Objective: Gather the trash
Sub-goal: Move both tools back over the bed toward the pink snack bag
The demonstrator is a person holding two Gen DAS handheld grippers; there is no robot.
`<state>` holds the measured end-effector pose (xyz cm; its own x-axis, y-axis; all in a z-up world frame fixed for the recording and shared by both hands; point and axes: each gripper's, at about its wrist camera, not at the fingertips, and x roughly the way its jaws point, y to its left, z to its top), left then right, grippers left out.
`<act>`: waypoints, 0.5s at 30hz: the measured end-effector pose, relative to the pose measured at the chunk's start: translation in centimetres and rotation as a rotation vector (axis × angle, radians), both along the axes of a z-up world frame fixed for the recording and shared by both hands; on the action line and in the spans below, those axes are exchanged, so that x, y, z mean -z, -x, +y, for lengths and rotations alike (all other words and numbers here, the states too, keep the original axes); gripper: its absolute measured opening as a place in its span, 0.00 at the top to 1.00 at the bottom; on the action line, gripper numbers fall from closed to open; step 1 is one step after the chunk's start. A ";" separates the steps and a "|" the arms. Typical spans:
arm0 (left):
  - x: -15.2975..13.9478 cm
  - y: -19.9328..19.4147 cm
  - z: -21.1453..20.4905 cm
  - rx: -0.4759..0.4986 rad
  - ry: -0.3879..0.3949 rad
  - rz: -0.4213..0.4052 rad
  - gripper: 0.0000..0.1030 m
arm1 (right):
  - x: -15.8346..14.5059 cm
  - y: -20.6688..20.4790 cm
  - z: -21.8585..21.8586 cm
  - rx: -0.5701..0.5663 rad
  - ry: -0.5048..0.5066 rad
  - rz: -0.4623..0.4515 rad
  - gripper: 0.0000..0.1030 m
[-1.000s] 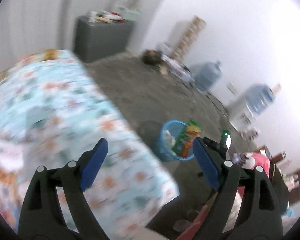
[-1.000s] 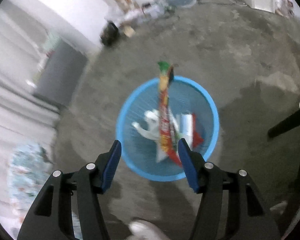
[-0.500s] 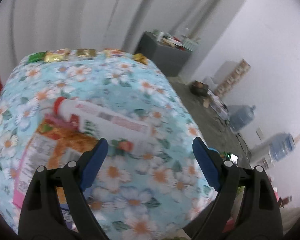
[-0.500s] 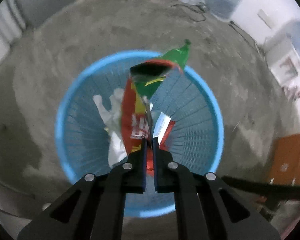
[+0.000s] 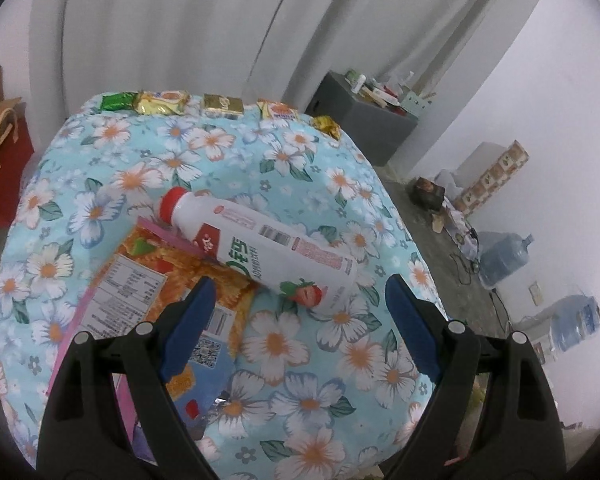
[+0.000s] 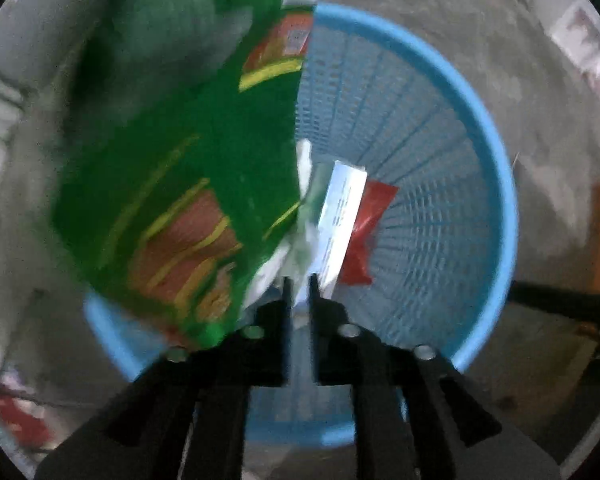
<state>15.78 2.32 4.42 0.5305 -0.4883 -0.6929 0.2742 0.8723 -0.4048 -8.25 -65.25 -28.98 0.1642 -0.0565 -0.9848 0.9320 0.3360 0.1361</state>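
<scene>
A white drink bottle with a red cap lies on its side on the flower-print tablecloth, resting partly on a flat orange snack packet. My left gripper hovers just above them, open wide, with the bottle's base end between its blue pads but untouched. My right gripper points straight down into the blue mesh basket. Its jaws are opening with a narrow gap and nothing between them. A green and red snack bag, blurred, is at the left over the basket's rim. A white carton and a red wrapper lie inside.
Several small snack packs line the table's far edge. A red paper bag stands at the left, a grey cabinet by the curtain, water jugs along the right wall. Bare concrete floor surrounds the basket.
My left gripper swung from the floor and basket over to the table, bringing the bottle into view. My right gripper shut on the snack bag, sank toward the basket, then parted; the bag is loose.
</scene>
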 end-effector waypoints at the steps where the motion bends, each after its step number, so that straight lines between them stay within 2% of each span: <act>1: -0.1 0.2 0.1 -0.004 0.003 -0.001 0.20 | -1.3 1.1 0.5 0.019 0.000 -0.039 0.68; 6: -0.8 1.5 1.0 -0.023 -0.002 -0.025 0.20 | -6.3 3.7 4.0 0.060 0.003 -0.194 0.56; 10: -1.8 2.6 3.0 -0.069 -0.009 -0.034 0.20 | -11.6 4.3 7.2 0.047 0.072 -0.294 0.49; 15: -2.9 4.1 6.8 -0.136 -0.029 -0.102 0.19 | -20.9 1.3 12.8 -0.117 0.193 -0.436 0.42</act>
